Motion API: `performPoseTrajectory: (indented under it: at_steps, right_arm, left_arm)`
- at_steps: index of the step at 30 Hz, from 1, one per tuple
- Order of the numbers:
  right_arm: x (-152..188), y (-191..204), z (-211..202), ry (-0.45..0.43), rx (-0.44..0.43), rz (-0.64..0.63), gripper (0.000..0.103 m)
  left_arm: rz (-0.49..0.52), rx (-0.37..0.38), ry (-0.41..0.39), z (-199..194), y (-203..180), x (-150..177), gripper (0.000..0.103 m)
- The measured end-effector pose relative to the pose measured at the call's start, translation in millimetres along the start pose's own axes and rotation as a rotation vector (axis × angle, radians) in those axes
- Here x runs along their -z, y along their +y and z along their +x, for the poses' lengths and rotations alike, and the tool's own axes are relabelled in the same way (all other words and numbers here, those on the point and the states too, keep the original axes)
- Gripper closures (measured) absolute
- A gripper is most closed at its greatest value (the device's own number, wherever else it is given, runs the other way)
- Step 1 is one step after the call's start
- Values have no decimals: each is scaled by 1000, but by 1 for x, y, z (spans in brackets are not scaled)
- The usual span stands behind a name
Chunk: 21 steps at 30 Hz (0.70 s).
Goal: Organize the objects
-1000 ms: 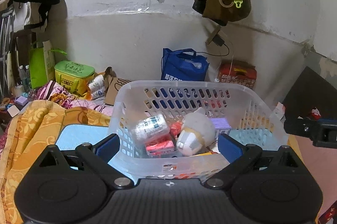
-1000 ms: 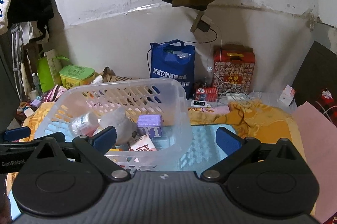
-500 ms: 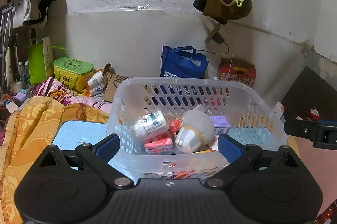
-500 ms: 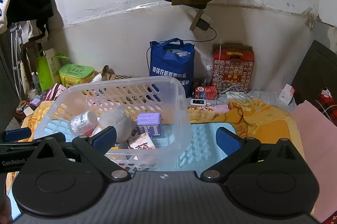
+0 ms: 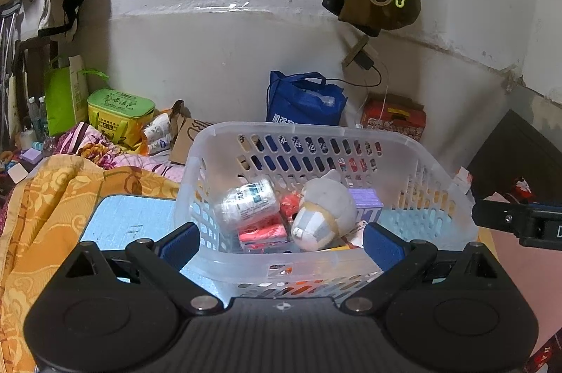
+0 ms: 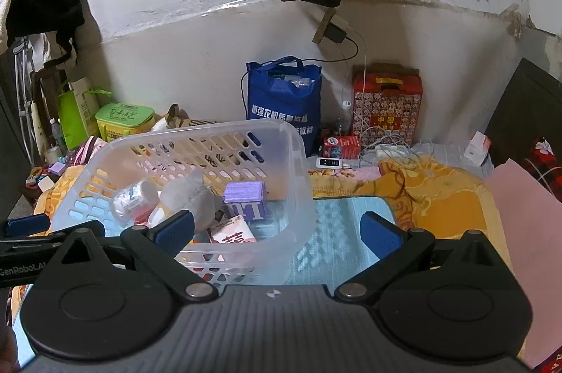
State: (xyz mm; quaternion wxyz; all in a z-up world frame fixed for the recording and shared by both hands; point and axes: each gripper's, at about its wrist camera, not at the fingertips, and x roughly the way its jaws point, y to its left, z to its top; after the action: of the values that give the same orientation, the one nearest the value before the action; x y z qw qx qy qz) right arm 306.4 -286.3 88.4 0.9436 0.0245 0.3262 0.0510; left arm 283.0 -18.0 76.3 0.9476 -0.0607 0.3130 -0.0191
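Note:
A clear plastic basket (image 5: 298,271) stands on a light blue mat (image 5: 119,225). In it lie a white bottle (image 5: 247,204), a grey plush toy (image 5: 326,215), a purple box (image 5: 367,206) and red packets (image 5: 261,232). My left gripper (image 5: 281,241) is open and empty, its fingers either side of the basket's near wall. My right gripper (image 6: 277,229) is open and empty, over the basket's right corner (image 6: 298,162). The same basket contents show there: bottle (image 6: 133,197), plush toy (image 6: 189,197), purple box (image 6: 244,197).
An orange blanket (image 5: 38,215) covers the bed around the mat. A blue bag (image 6: 284,99), a red box (image 6: 386,102), a green box (image 5: 119,113) and cables stand along the back wall. A pink cloth (image 6: 520,215) lies at the right.
Both grippers have risen slightly and pulled back a little; the basket sits lower in both views. Nothing in the basket has moved and both grippers stay open.

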Motion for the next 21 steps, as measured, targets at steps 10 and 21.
performPoseTrajectory:
  at_steps: [10,21]
  right_arm:
    - [0,-2,-1,8,3,9,0]
    - [0,-6,-2,15,3,22,0]
  left_arm:
    - [4,5,5,0,-3,1,3]
    - [-4,-4,6,1,-3,2,3]
